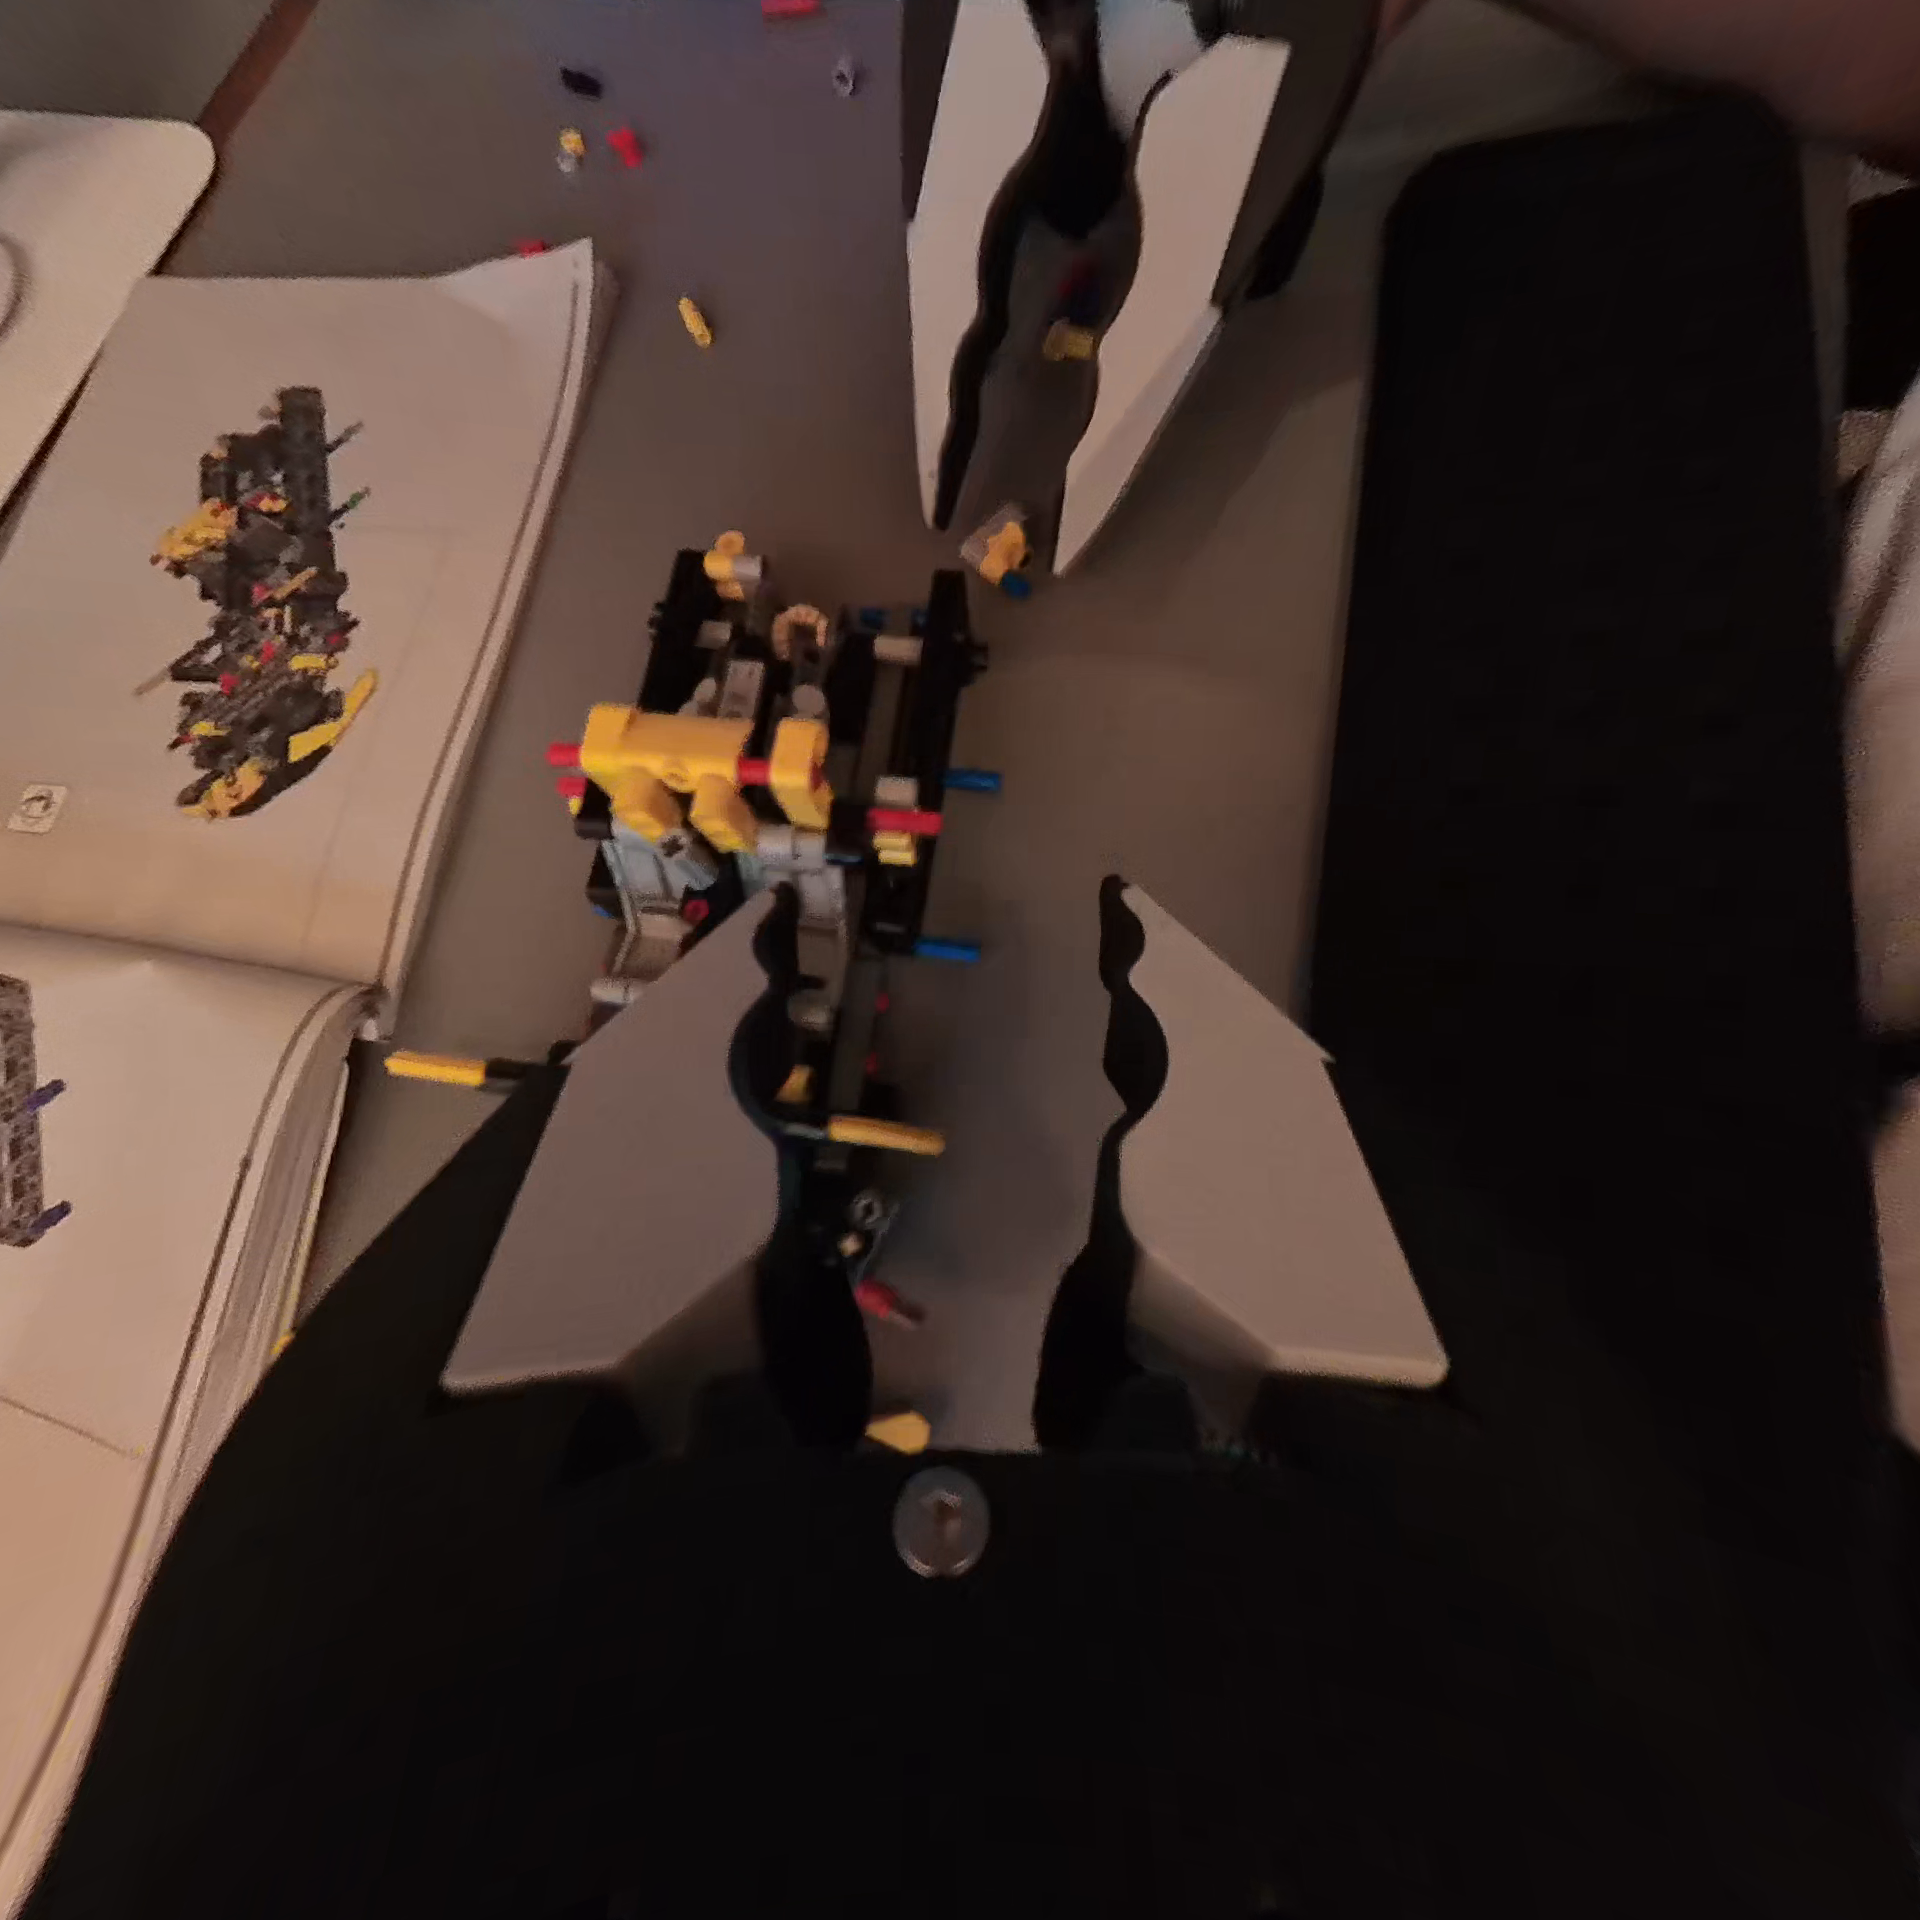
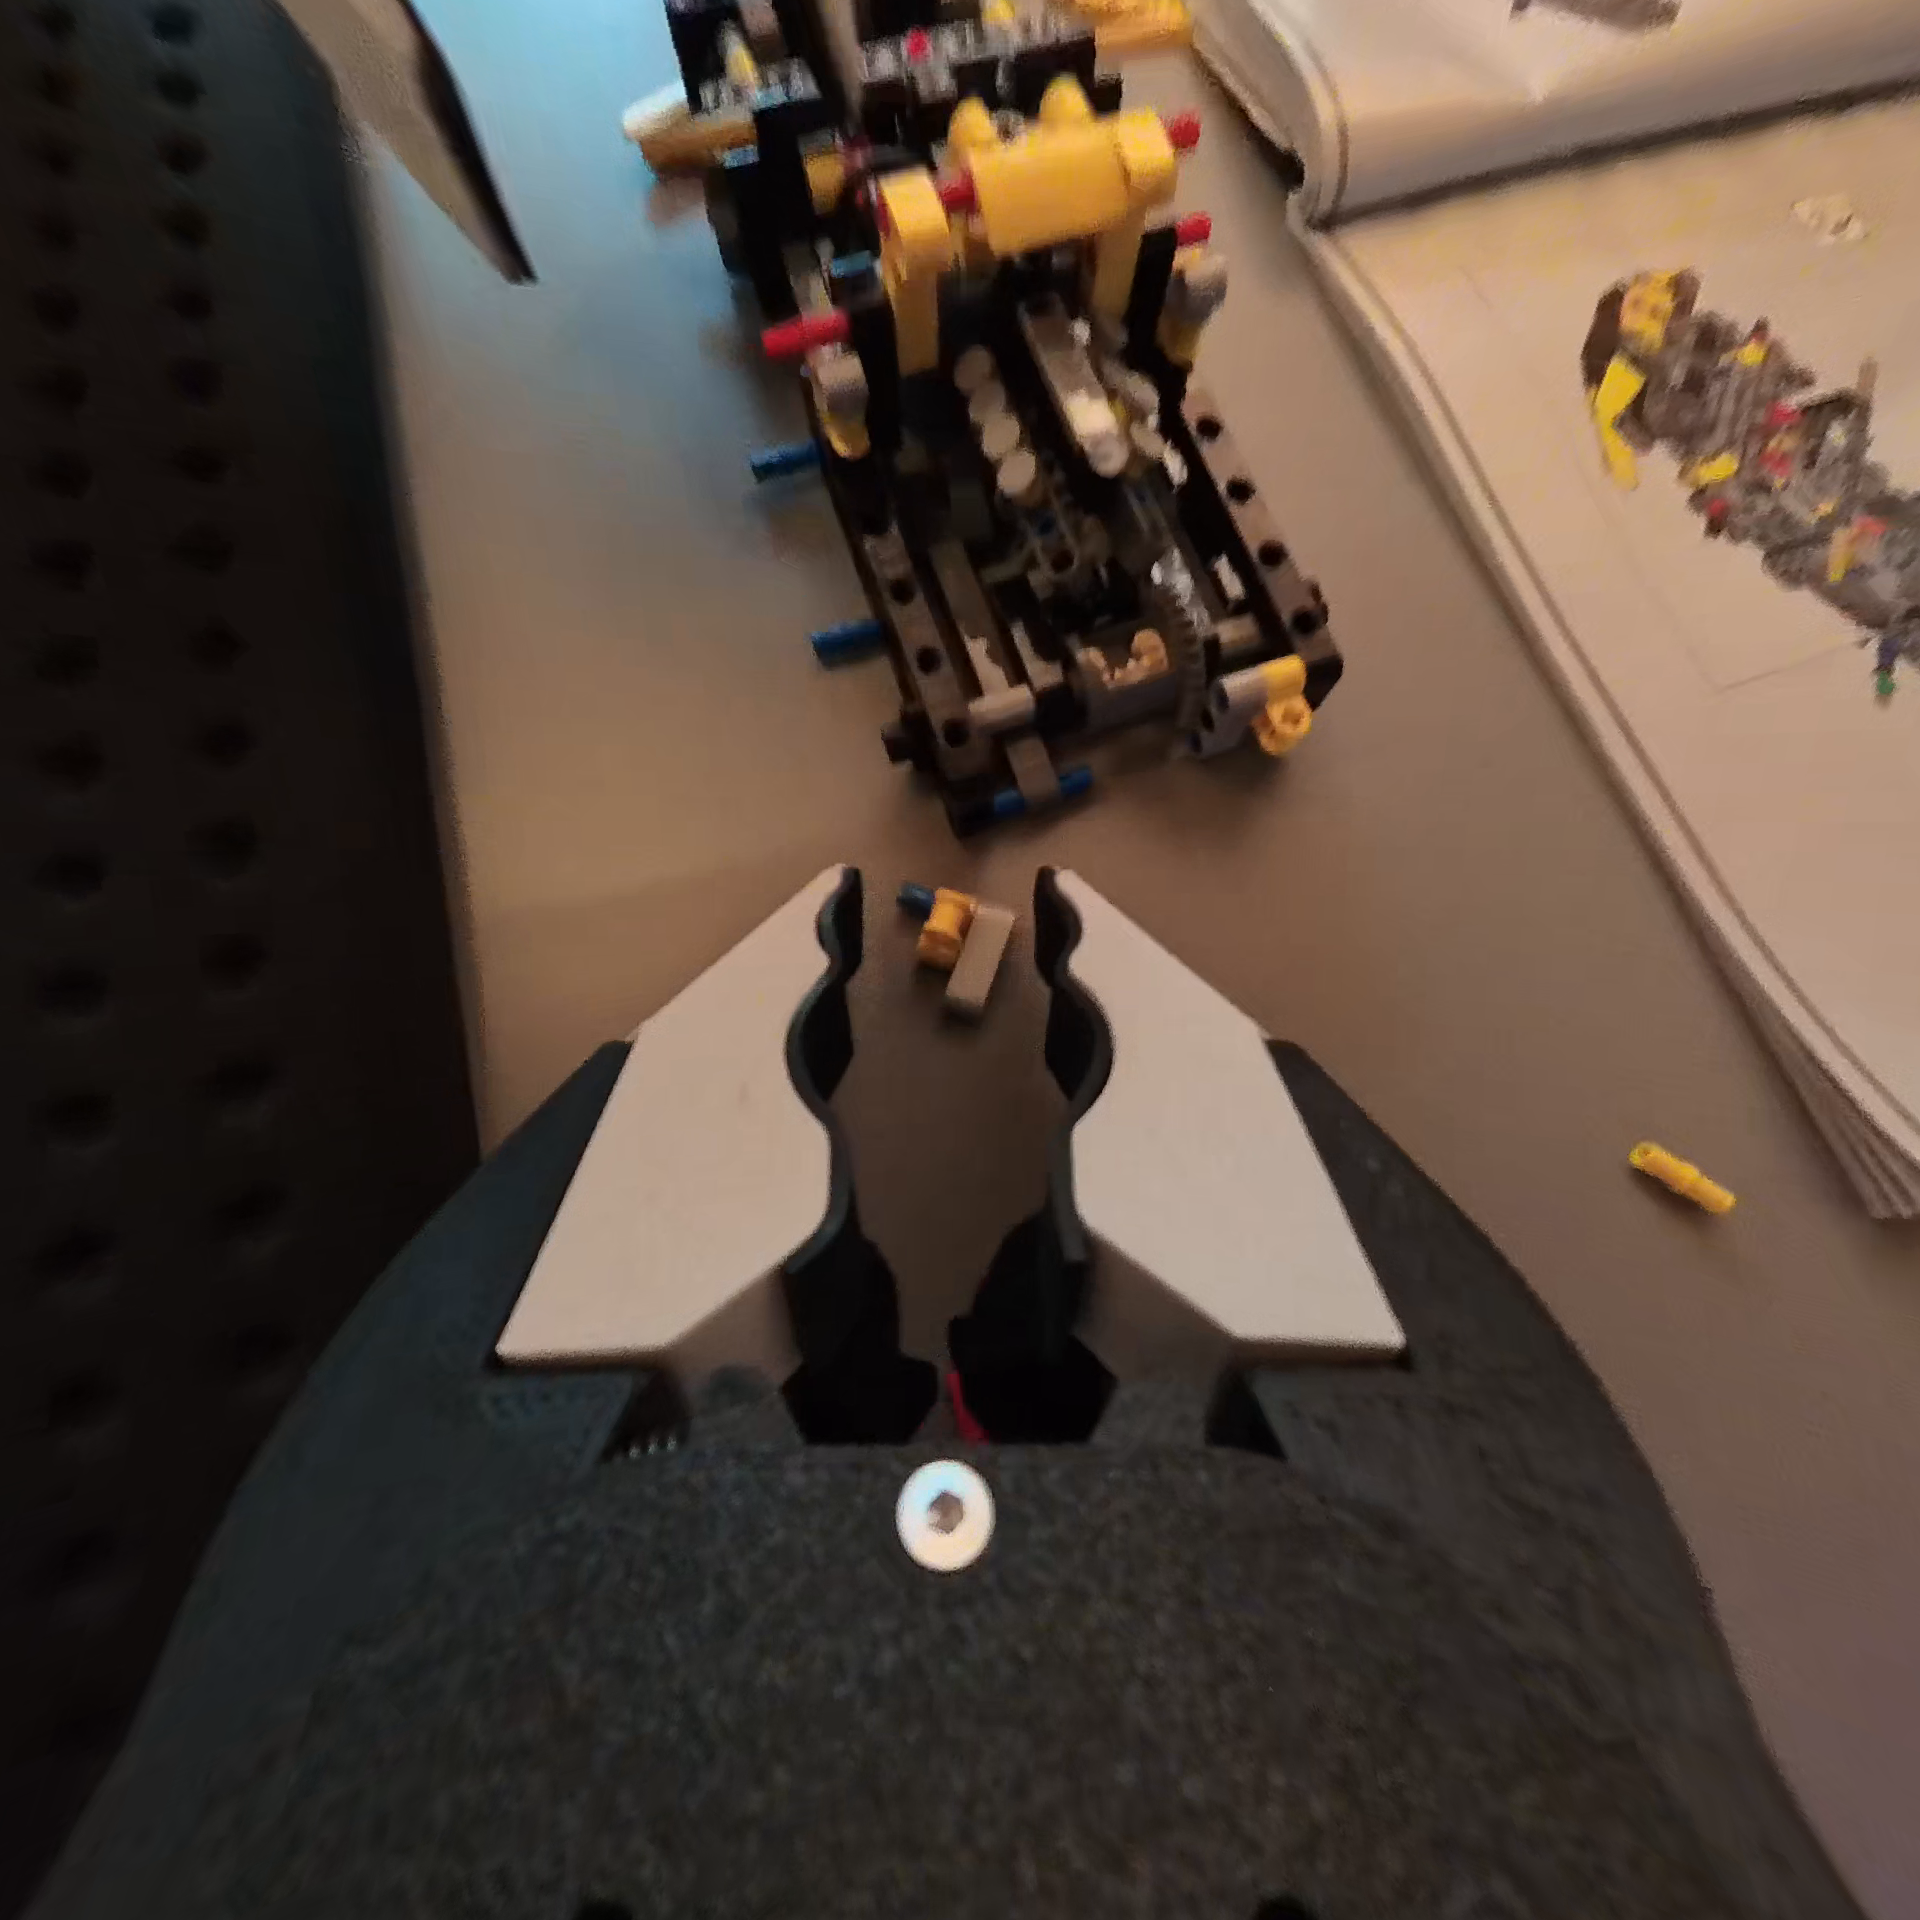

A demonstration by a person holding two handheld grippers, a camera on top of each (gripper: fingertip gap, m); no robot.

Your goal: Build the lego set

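- While the half-built lego model (image 2: 1049, 457) stands on the grey tabletop (image 2: 644, 644), a black beam frame with yellow blocks, red axles and blue pins, both claws hang over it from opposite ends.
- Right gripper (image 2: 948, 894): fingers spread, with a small yellow-and-grey piece (image 2: 964, 940) lying on the tabletop between the tips; no finger touches it. This piece lies just beside the model's near end in the right wrist view.
- Left gripper (image 1: 940, 904): fingers spread wide and holding nothing; the left finger (image 1: 644, 1143) overlaps the model's near end in the left wrist view; contact cannot be told.
- An open instruction booklet (image 1: 312, 644) lies beside the model, towards the tabletop's edge.
- A perforated black mat (image 2: 208, 727) runs along the model's other side.
- A loose yellow pin (image 2: 1681, 1176) lies near the booklet's corner; further small bits (image 1: 597, 145) are scattered beyond.
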